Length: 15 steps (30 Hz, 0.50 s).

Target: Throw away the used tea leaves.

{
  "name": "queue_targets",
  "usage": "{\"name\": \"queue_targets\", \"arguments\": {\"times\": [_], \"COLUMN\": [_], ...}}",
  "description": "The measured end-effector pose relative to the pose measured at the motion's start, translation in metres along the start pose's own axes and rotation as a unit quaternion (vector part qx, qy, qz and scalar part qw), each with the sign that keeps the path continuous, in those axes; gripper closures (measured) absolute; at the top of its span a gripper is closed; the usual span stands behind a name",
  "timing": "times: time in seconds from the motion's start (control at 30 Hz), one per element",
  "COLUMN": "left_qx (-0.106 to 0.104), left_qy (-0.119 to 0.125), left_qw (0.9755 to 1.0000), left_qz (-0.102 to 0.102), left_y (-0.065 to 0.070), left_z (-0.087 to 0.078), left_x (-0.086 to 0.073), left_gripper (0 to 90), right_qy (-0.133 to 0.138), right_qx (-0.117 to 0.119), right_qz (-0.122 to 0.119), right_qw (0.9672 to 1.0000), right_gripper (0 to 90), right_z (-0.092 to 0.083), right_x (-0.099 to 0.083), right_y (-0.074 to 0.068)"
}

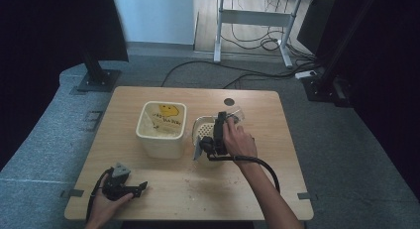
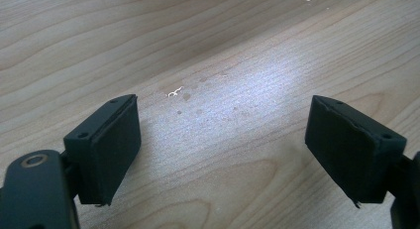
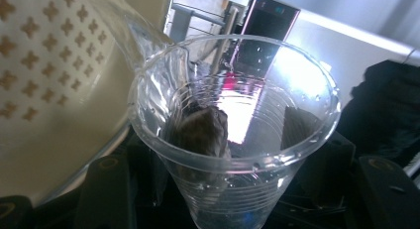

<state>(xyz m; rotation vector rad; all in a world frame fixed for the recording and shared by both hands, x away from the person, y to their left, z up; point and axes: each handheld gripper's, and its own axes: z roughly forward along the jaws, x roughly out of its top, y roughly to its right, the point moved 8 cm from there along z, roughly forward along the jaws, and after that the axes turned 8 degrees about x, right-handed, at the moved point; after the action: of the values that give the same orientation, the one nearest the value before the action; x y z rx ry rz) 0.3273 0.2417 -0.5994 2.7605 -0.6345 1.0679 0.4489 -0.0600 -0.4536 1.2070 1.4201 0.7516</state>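
Nearest the high camera, at about 7 o'clock on the wooden table (image 1: 198, 189), the left gripper (image 1: 141, 187) rests in the person's hand with its jaws spread wide over bare wood, nothing between them. Right of centre, at roughly 3 o'clock from the cream bin (image 1: 161, 132), the right gripper (image 1: 221, 121) clamps a clear plastic cup (image 3: 233, 140) by its lower wall. That cup is tipped against a white perforated strainer (image 3: 44, 90).
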Motion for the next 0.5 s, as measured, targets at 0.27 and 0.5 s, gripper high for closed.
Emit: {"name": "queue_targets", "arguments": {"times": [0.27, 0.5], "left_qx": [0.0, -0.001], "left_qy": [-0.001, -0.002], "left_qw": [1.0, 1.0], "left_qz": [0.0, -0.001], "left_y": [0.0, -0.001], "left_z": [0.0002, 0.0002], "left_x": [-0.0002, -0.0004], "left_gripper": [14.1, 14.1], "right_qy": [-0.013, -0.02], "right_qx": [-0.028, -0.045], "right_qz": [-0.065, -0.09], "right_qw": [0.9974, 0.9947], "right_gripper": [37.7, 37.7], "right_z": [-0.0002, 0.0007], "right_x": [0.0047, 0.0053], "right_y": [0.0019, 0.0052]}}
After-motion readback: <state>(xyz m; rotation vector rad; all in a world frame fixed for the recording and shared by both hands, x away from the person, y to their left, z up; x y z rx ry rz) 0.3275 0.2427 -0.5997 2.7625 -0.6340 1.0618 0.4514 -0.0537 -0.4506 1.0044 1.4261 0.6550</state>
